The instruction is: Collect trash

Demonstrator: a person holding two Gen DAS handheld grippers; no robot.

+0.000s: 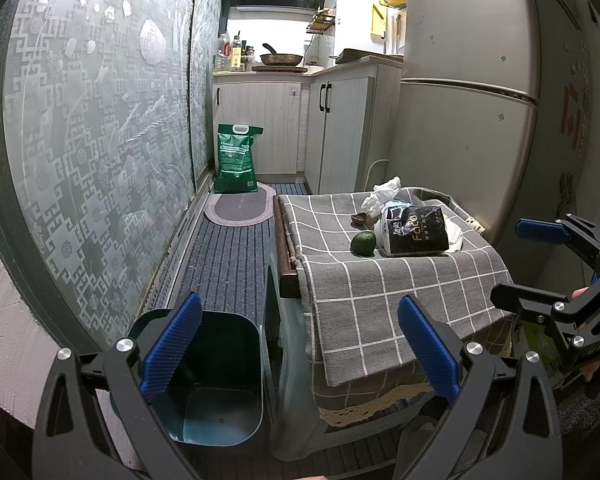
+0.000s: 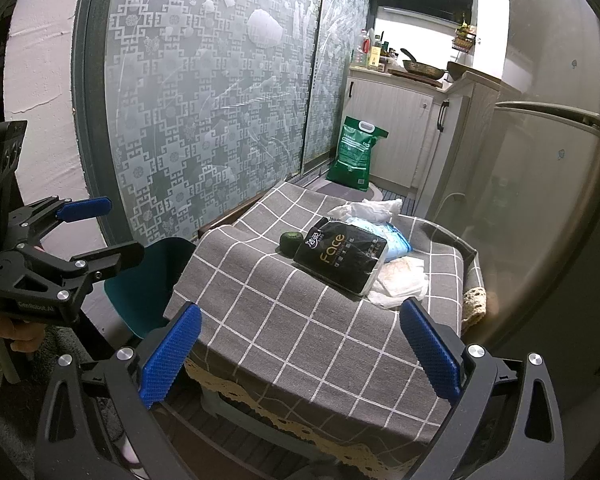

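Both grippers, left gripper [image 1: 300,350] and right gripper [image 2: 300,354], are spread wide and hold nothing. Under the left one stands a dark bin [image 1: 220,380]; the black tissue pack [image 2: 342,258] lies on the checked cloth [image 2: 284,328]

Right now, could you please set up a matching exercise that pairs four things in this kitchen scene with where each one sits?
Things:
1. teal bin
2. green fruit
3. green sack
4. frying pan

Places:
A. on the kitchen counter at the back
B. on the checked cloth, beside the black Face pack
C. on the floor, left of the cloth-covered table
D. standing on the floor by the cabinets

Pairs: 1-C, 2-B, 3-D, 4-A
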